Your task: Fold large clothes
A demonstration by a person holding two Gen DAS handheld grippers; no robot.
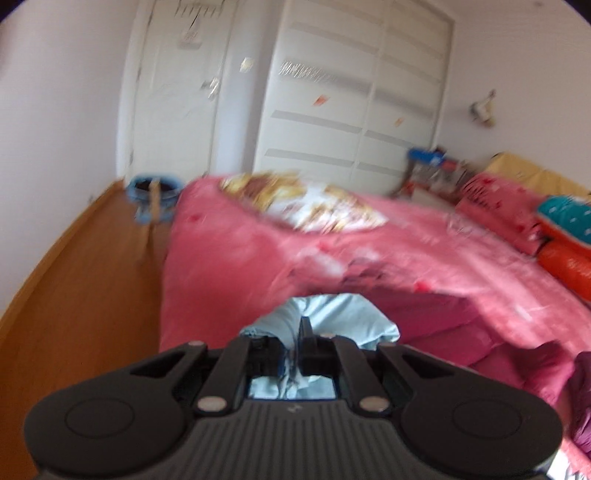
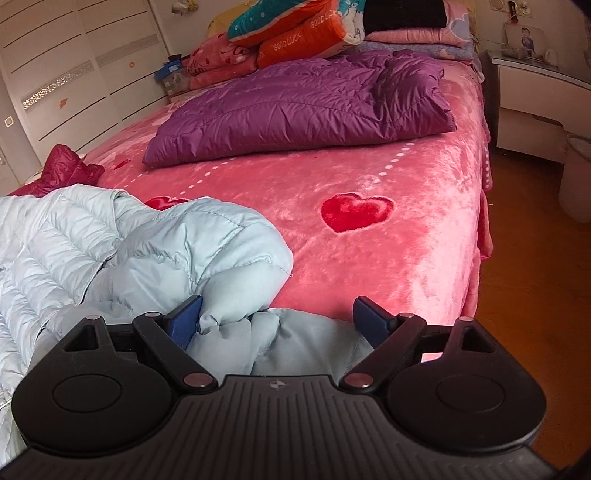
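Pink heart-print bedspread [image 2: 406, 236], purple down jacket [image 2: 295, 110] farther back, stacked folded quilts [image 2: 295, 33] beyond, white wardrobe [image 1: 351, 92] at far wall. Left gripper [image 1: 295, 343] clamped on pale blue down jacket [image 2: 155, 251]; right gripper [image 2: 277, 317] wide apart, left pad touching jacket at near bed edge

The pale blue jacket [image 2: 192, 251] at lower left is quilted, faintly shiny cloth. The pink bedspread [image 2: 406, 236] looks plush and velvety with a sheen. The purple jacket [image 2: 295, 110] is glossy and puffy. The floor [image 2: 524, 295] at right is smooth, polished wood.
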